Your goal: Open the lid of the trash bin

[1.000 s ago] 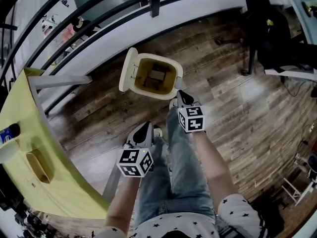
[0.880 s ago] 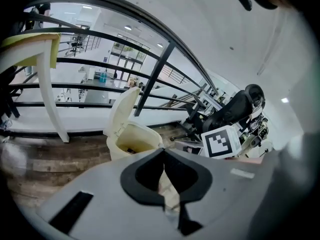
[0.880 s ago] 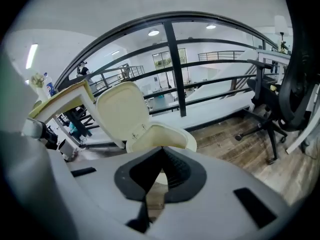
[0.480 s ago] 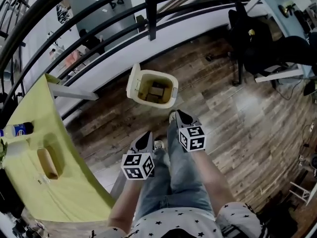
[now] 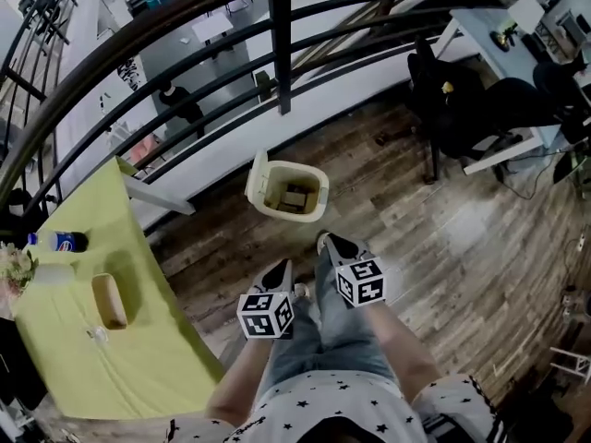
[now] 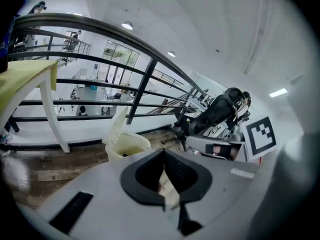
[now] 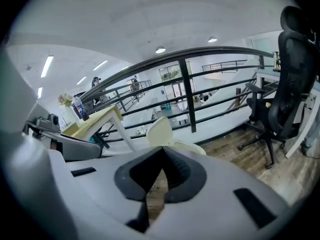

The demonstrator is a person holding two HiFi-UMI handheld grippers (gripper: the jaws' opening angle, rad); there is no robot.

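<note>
A cream trash bin (image 5: pixel 307 204) stands on the wood floor by the railing. Its lid (image 5: pixel 258 179) is up, tipped back to the left, and boxes show inside. My left gripper (image 5: pixel 283 266) and right gripper (image 5: pixel 326 239) hang over the person's legs, well short of the bin and touching nothing. In the left gripper view the bin (image 6: pixel 127 144) and raised lid (image 6: pixel 116 125) lie ahead of the left gripper (image 6: pixel 163 152), jaws together. The right gripper view has the lid (image 7: pixel 160 131) just beyond the right gripper (image 7: pixel 162 149), also shut and empty.
A black railing (image 5: pixel 281 49) runs behind the bin. A yellow-green table (image 5: pixel 138 363) at the left carries a bottle (image 5: pixel 61 242) and a small wooden tray (image 5: pixel 109 301). A black office chair (image 5: pixel 452 109) and a desk (image 5: pixel 503 26) stand to the right.
The head view has pulled back and up, so the bin looks smaller and farther off. Both grippers stay shut near the legs. The lid stays raised.
</note>
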